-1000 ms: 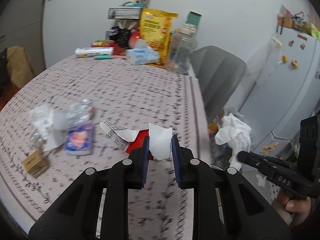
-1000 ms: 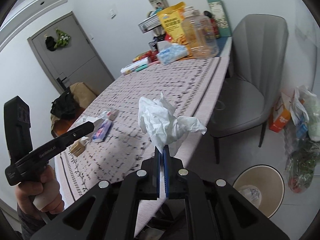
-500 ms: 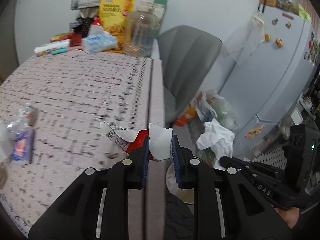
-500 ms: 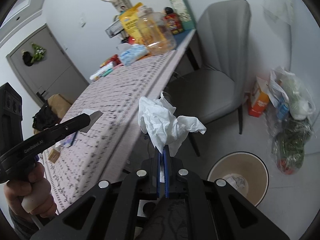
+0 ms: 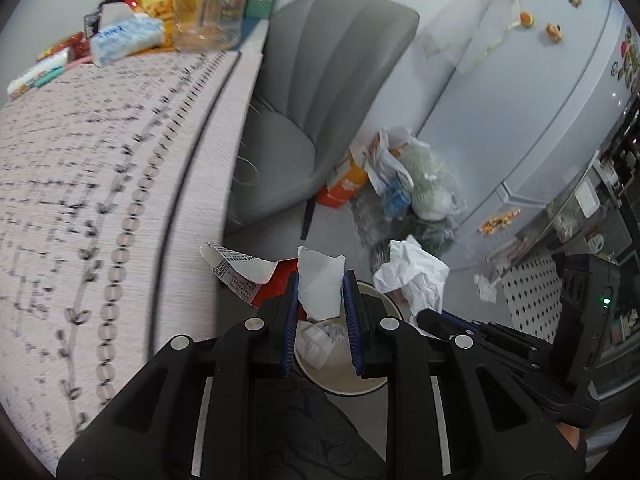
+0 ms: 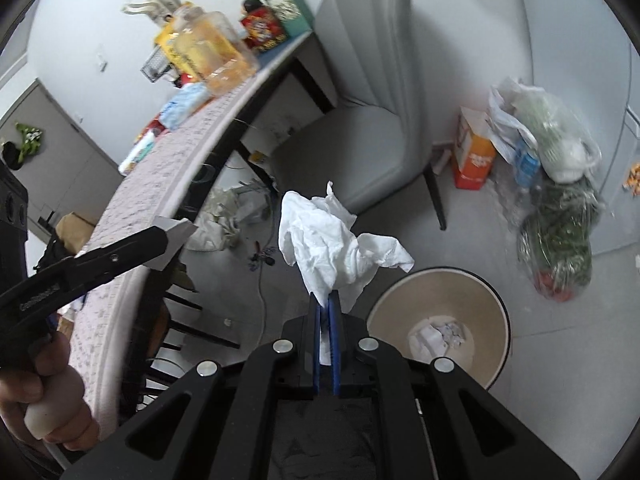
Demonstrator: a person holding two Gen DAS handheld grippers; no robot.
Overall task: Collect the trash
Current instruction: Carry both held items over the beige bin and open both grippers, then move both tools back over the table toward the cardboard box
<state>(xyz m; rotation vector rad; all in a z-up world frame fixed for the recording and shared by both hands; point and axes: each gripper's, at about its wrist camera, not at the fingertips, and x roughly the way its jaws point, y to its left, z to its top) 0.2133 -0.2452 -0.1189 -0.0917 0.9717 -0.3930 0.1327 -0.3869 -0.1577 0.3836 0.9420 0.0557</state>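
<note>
My left gripper [image 5: 320, 280] is shut on a torn red-and-white paper wrapper [image 5: 318, 286], held over the round beige trash bin [image 5: 384, 310] on the floor. My right gripper [image 6: 325, 300] is shut on a crumpled white tissue [image 6: 328, 248], held just left of the bin [image 6: 472, 292], which has white paper scraps inside. The tissue also shows in the left wrist view [image 5: 416, 280], beside the bin. The left gripper shows at the left of the right wrist view [image 6: 160, 240] with its wrapper.
The table with a patterned pink cloth [image 5: 80, 160] is at my left, with snack bags, a plastic jar and tissue pack at its far end. A grey chair [image 5: 320, 100] stands beyond the bin. Plastic bags and an orange carton [image 6: 472, 152] lie by the fridge [image 5: 540, 100].
Both grippers have swung off the table to the right and down toward the floor bin, each still holding its trash. The bin is now close below them.
</note>
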